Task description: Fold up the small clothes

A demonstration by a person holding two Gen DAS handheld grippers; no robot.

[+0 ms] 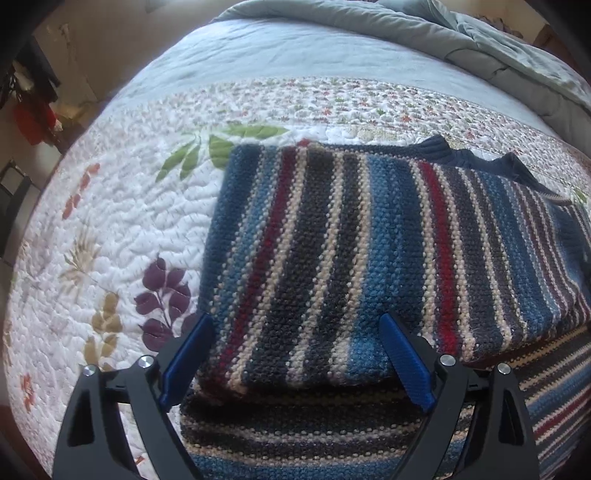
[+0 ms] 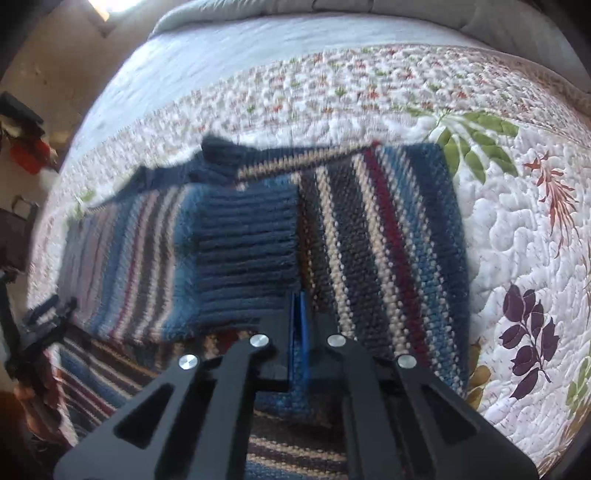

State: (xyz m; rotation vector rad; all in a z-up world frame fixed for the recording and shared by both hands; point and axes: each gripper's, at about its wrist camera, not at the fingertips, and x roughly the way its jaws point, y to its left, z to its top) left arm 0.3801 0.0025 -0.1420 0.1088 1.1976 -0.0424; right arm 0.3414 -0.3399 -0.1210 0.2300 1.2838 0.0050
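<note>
Knitwear sits mid-bed: the striped sweater (image 1: 369,258) lies folded on the floral quilt (image 1: 110,240). My left claw (image 1: 295,354) hangs over its near edge at six o'clock, blue pads (image 1: 406,362) spread wide, gripping nothing. My right claw (image 2: 299,332) is pressed together above the ribbed navy hem (image 2: 247,254); whether it pinches fabric I cannot tell.

Place: a bedroom in a home
Bed: a floral quilt (image 1: 122,229) covers most of the frame
Bedding: a grey duvet (image 1: 461,33) bunched at upper right
Wall: plain beige wall (image 1: 110,29), upper left
</note>
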